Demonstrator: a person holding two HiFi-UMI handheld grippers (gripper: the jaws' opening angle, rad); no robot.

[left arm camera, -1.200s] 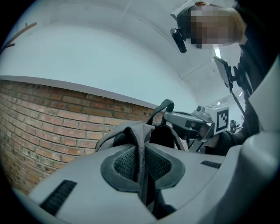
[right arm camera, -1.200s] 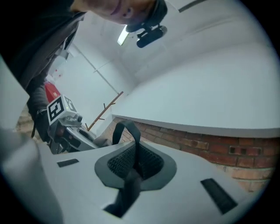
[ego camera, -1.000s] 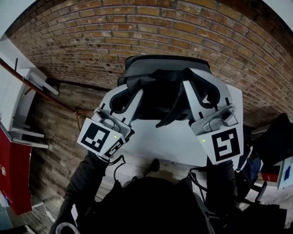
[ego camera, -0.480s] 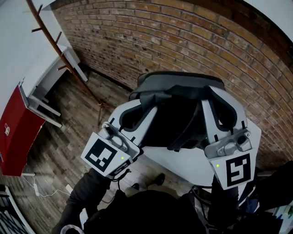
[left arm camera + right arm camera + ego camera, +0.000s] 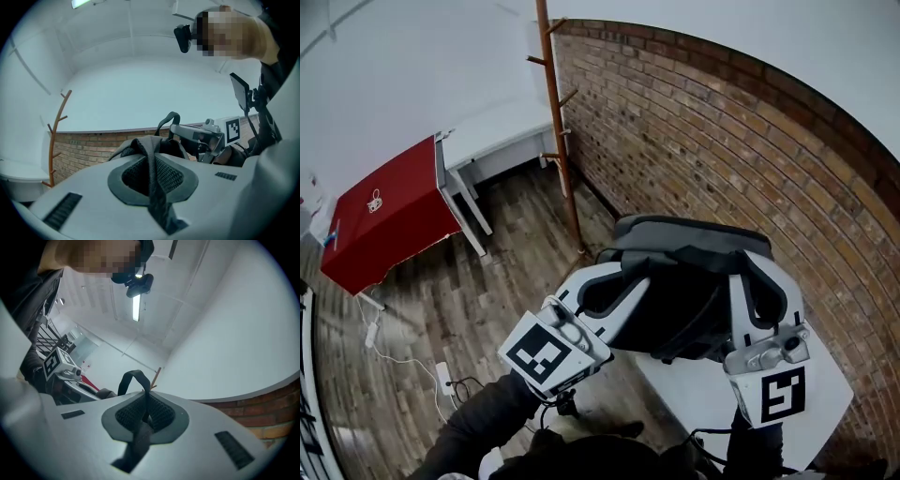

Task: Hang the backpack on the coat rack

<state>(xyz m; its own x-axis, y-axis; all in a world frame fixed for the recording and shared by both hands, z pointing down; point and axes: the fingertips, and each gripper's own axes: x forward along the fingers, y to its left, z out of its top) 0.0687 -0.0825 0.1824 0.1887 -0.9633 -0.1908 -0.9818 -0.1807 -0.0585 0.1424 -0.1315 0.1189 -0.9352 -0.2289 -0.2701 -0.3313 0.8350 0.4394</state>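
The dark grey backpack (image 5: 680,281) hangs between my two grippers, above the corner of a white table (image 5: 825,412). My left gripper (image 5: 623,279) is shut on a black shoulder strap (image 5: 152,173), which runs through its pads. The other strap (image 5: 143,423) is pinched in my right gripper (image 5: 745,277), also shut. The bag's top handle (image 5: 169,119) loops up behind. A thin brown wooden coat rack (image 5: 553,112) with short pegs stands in the room's corner, beyond the bag to the upper left; the same coat rack (image 5: 54,136) shows far left in the left gripper view.
A brick wall (image 5: 722,141) runs along the right. A red-covered table (image 5: 384,211) and a white desk (image 5: 497,141) stand left of the rack. A power strip with cable (image 5: 445,375) lies on the wooden floor. The person's dark sleeves fill the bottom.
Both grippers, still gripping the straps, have swung left and risen with the backpack. The view has turned, so the coat rack and the room's corner now show in full.
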